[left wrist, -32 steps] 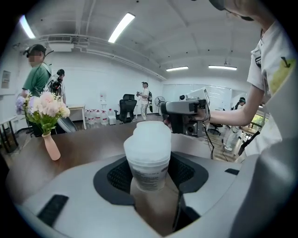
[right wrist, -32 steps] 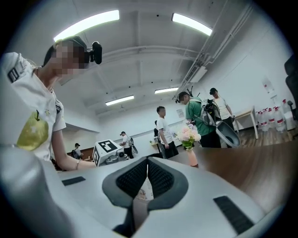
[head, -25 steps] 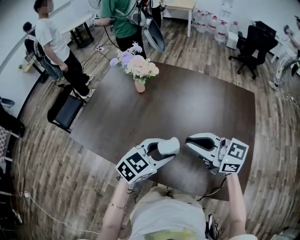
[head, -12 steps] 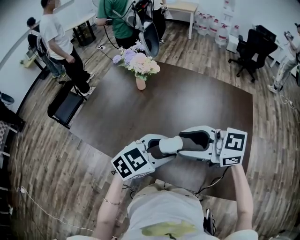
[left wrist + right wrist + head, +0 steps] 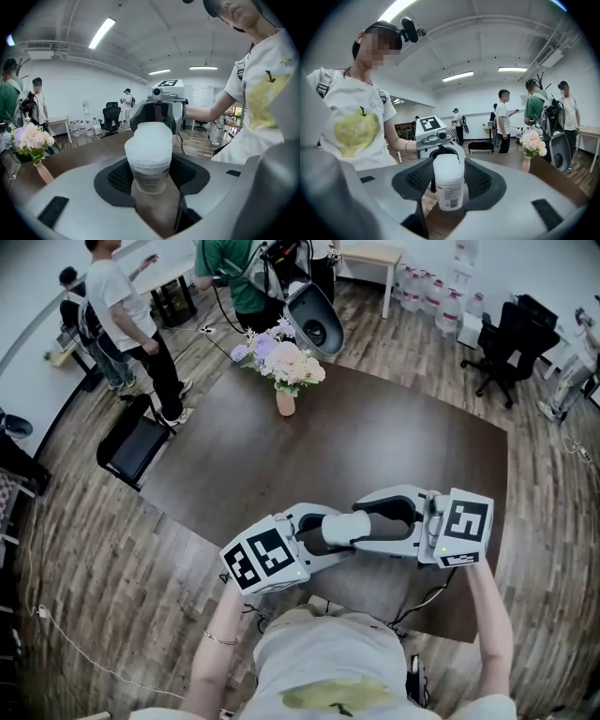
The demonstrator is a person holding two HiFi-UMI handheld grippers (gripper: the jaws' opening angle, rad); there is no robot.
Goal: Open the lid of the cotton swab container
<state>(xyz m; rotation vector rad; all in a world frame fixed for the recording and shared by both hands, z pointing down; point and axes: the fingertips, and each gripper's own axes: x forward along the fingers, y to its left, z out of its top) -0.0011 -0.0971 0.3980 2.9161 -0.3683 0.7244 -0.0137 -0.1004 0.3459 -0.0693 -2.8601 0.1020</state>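
Gripping the container (image 5: 349, 526), left hand-held gripper (image 5: 151, 178); right hand-held gripper's (image 5: 449, 180) just-opened jaws loosely flank it.

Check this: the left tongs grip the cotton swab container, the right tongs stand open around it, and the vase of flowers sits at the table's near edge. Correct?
No: the head view shows the vase of flowers at the far side of the table. The left tongs grip the container; the right tongs have just been opening and stand around it.
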